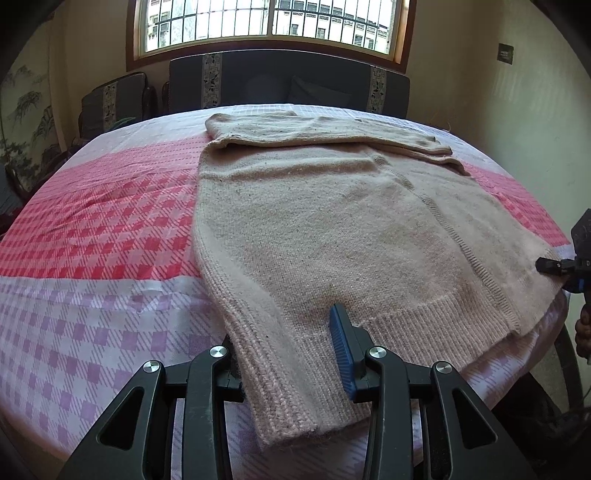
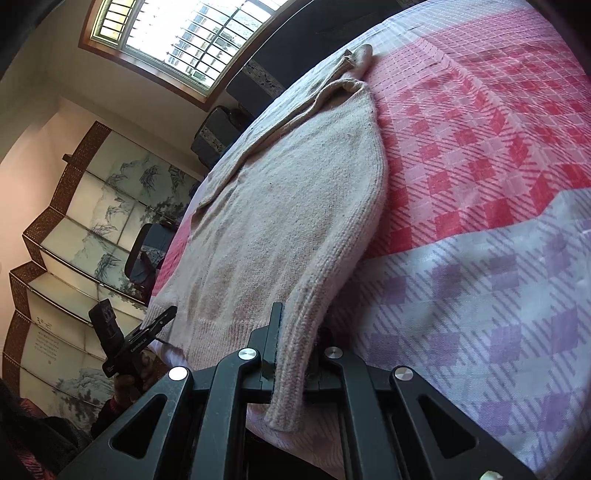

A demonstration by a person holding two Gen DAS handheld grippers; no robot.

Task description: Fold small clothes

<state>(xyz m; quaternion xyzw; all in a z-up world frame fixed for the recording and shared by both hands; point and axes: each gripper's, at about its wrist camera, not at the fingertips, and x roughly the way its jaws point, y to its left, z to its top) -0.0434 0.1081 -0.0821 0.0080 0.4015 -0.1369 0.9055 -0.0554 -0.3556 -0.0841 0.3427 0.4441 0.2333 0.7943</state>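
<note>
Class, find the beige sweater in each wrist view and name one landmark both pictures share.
Left wrist view: the sweater fills the centre and right, one sleeve running down to bottom centre.
Right wrist view: the sweater lies diagonally left of centre, a sleeve reaching bottom centre.
Shared landmark: the barred window, top centre in the left view, top left in the right.

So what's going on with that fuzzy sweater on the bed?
Someone is folding a fuzzy pale pink knitted sweater that lies flat on a pink and purple checked bedspread, using a black two-finger gripper in each hand. The left gripper is open, with its fingers on either side of a long sleeve near the cuff. The right gripper seems to pinch a sleeve too. The fold has not happened yet.
</note>
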